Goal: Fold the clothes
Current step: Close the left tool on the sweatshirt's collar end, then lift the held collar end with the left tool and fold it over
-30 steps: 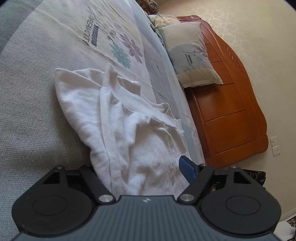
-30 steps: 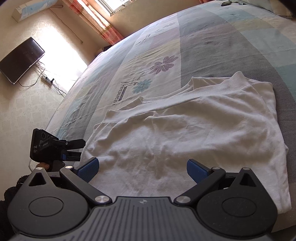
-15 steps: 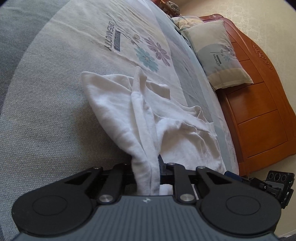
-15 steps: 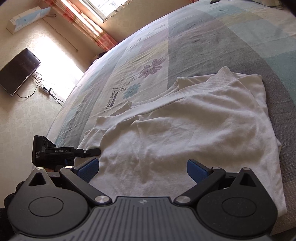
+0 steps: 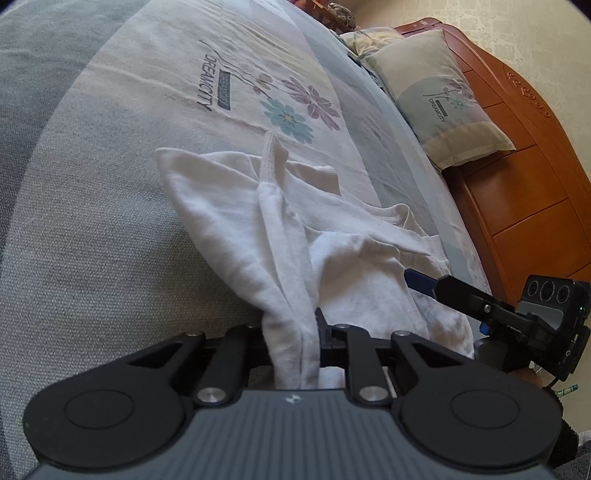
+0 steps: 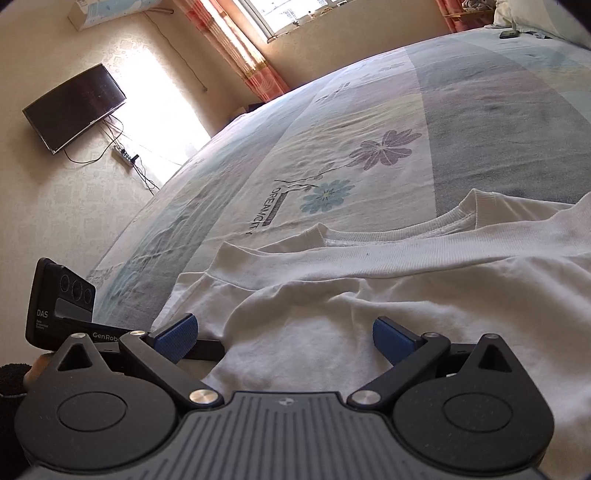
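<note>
Setting: home bedroom.
- Large bed, patchwork bedspread in grey, cream, pale blue; printed flowers, "DREAMCITY" lettering.
- Matching pillow propped against carved orange wood headboard.
- Wall-mounted TV, cables hanging to power strip fixed on wall below.
- Air conditioner high on wall.
- Window, bright daylight, red-orange curtain.
- Cream patterned wallpaper.
- White shirt spread on bedspread: household laundry.

Daylight from the window blows out the wall; the bed is softly lit; fisheye edges curve darkly.
</note>
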Tool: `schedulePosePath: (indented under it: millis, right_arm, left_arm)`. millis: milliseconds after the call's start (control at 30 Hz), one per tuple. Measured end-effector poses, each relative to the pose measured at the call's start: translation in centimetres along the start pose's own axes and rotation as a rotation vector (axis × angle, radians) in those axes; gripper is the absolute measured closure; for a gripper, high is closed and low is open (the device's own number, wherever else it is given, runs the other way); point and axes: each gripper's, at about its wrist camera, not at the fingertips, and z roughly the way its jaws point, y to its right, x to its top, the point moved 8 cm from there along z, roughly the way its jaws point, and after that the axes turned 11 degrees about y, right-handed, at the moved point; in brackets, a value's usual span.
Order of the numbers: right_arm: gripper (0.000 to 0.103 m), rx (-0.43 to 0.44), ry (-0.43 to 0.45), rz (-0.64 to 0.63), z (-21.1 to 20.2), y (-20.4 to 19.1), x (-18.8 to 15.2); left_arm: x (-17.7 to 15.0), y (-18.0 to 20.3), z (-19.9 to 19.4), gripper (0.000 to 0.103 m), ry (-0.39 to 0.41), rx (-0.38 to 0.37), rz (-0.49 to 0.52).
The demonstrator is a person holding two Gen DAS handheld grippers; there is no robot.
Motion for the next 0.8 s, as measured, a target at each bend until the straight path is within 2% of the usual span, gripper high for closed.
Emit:
schedulePosePath:
  millis: [100,233,400,500,600,700,800]
  right_arm:
    - [0.0,-0.031,0.005,-0.018,2.2,0.8,0.2]
    - [0.0,-0.046,0.0,-0.035,3.2,0.8,1.0]
    - [0.0,-0.075,-0.016,-0.064,4.3,0.6,1.2]
    - [0.0,-0.115,-0.047,-0.05,3.0,-0.1,1.2]
    - [0.0,-0.095,-0.025,-0.019,0.6,-1.3,0.5]
    - [0.0,-0.143,-0.091,0.043,-0.6,-1.4,-2.3]
    - [0.0,-0.173,-0.085,0.02,-2.7,-2.5,-4.1]
  left_arm:
    - [0.0,0.1,0.0,0.085,0.003,-0.004,0.012]
    - [0.0,0.5,0.0,0.085,0.006,0.001,0.05]
    - [0.0,0.4,0.0,0.085,0.004,-0.001,0.044]
    - [0.0,0.5,0.0,0.085,0.004,0.001,0.052]
    - [0.1,0.5,0.1,0.085,0.002,0.005,0.05]
    - [0.0,0.7,0.1,0.085,0.004,0.024,0.055]
    - [0.1,1.2,0.2,0.085,0.001,0.056,0.082]
